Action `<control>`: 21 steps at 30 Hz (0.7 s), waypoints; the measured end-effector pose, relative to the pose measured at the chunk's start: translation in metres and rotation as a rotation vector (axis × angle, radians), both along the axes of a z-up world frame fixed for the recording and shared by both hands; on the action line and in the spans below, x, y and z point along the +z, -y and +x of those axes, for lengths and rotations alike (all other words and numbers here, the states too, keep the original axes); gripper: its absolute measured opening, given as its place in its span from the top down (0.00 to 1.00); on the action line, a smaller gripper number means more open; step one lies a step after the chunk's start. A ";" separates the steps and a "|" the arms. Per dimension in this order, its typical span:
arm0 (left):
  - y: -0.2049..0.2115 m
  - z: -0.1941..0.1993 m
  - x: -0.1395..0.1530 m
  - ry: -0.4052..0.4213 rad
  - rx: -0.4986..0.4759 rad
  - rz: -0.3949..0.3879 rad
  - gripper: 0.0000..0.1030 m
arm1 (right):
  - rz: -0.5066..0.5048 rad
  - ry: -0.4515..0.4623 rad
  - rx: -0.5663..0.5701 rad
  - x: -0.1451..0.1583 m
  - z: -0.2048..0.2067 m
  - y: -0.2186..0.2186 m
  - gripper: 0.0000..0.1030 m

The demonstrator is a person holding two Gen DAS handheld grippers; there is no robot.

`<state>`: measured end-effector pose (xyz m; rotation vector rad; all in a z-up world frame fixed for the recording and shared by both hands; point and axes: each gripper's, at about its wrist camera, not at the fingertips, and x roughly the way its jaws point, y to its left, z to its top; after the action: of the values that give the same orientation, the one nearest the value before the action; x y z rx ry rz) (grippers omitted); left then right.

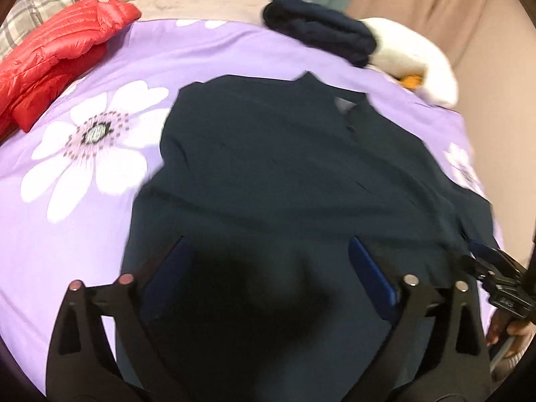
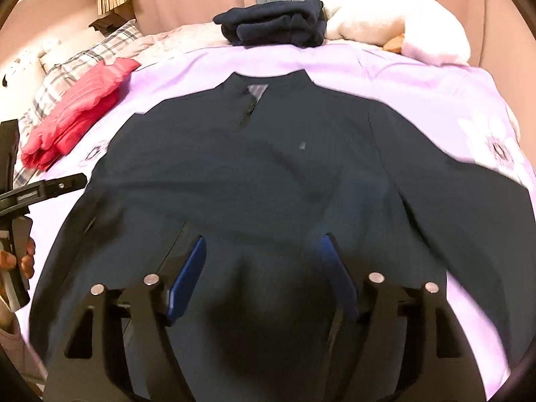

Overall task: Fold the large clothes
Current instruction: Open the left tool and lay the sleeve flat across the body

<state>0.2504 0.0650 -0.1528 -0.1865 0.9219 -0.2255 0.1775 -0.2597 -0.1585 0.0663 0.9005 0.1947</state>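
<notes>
A large dark navy jacket (image 1: 284, 167) lies spread flat, front up, collar away from me, on a purple flowered bedspread (image 1: 100, 67); it also shows in the right wrist view (image 2: 268, 174). My left gripper (image 1: 268, 268) is open, its blue-padded fingers (image 1: 372, 274) wide apart above the jacket's lower hem. My right gripper (image 2: 264, 268) is open too, fingers (image 2: 187, 278) spread over the hem. Neither holds cloth. The right gripper also shows at the right edge of the left wrist view (image 1: 499, 278). The left gripper shows at the left edge of the right wrist view (image 2: 40, 187).
A folded red puffer jacket (image 1: 57, 63) lies at the far left. A folded dark garment (image 1: 321, 30) and a white plush toy (image 1: 412, 57) sit at the far side. Plaid pillows (image 2: 83, 57) lie at the back left. Curtains hang behind the bed.
</notes>
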 end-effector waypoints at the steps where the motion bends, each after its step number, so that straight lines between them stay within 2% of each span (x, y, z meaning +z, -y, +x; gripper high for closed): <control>1: 0.002 -0.017 0.003 0.003 -0.006 0.008 0.02 | -0.002 -0.008 0.005 0.000 -0.023 -0.003 0.22; 5: 0.018 -0.087 0.012 0.036 -0.059 0.032 0.02 | 0.018 -0.038 0.011 -0.004 -0.074 -0.006 0.14; 12: 0.041 -0.171 0.020 0.056 -0.071 0.072 0.02 | 0.114 -0.077 -0.068 -0.009 -0.132 0.000 0.09; 16: 0.047 -0.201 0.017 0.026 -0.083 0.034 0.02 | 0.134 -0.071 -0.105 -0.004 -0.151 0.002 0.09; 21: 0.061 -0.223 0.016 -0.001 -0.144 0.007 0.02 | 0.164 -0.055 -0.115 0.003 -0.164 0.001 0.09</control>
<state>0.0277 0.0037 -0.1369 -0.1141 0.9375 -0.3555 0.0138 -0.2610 -0.1555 0.2761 0.9319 0.1594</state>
